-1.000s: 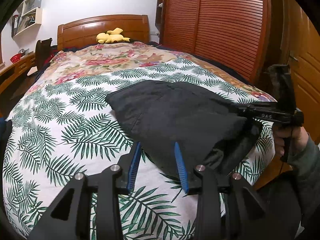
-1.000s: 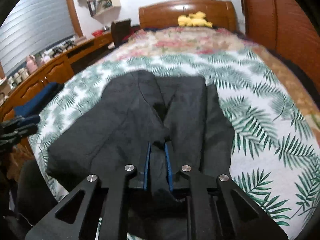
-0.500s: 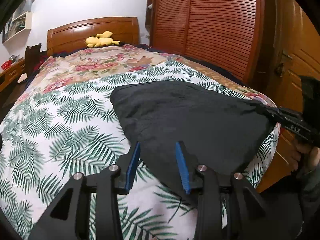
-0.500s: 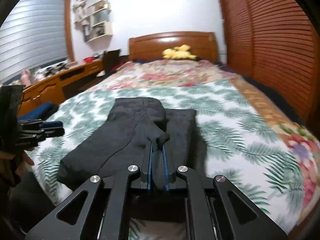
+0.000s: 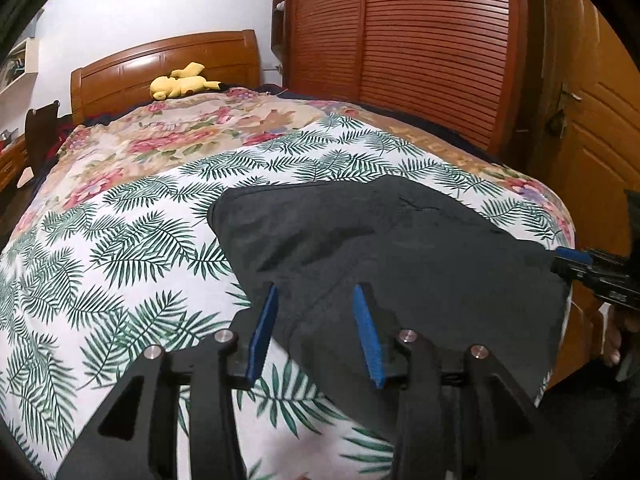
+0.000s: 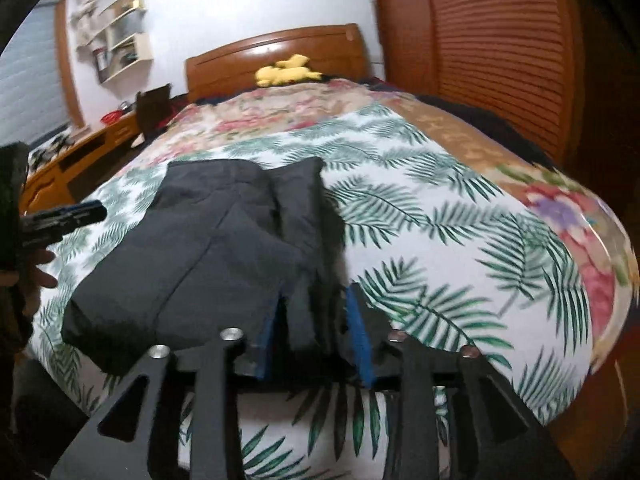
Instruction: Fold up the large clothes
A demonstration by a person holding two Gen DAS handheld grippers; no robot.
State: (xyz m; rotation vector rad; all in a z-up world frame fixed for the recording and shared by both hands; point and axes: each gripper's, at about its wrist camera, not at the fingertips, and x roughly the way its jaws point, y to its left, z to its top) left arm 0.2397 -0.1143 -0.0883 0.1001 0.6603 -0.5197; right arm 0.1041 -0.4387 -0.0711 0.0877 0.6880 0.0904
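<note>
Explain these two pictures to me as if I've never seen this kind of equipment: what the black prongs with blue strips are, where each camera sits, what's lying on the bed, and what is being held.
No robot here: a person carries a hand-held gripper in each hand, a black two-fingered clamp with blue pads. A fisheye camera on each looks along its fingers, so each picture shows its own prongs at the bottom.

In the left wrist view, the left hand-held gripper hovers open over the near edge of a dark folded garment; the other gripper pokes in from the right edge.

In the right wrist view, the right hand-held gripper has just been opening, and a fold of the same garment sits between its pads, apparently released.

The garment lies on a palm-leaf sheet on a bed; a yellow plush toy rests by the headboard.
</note>
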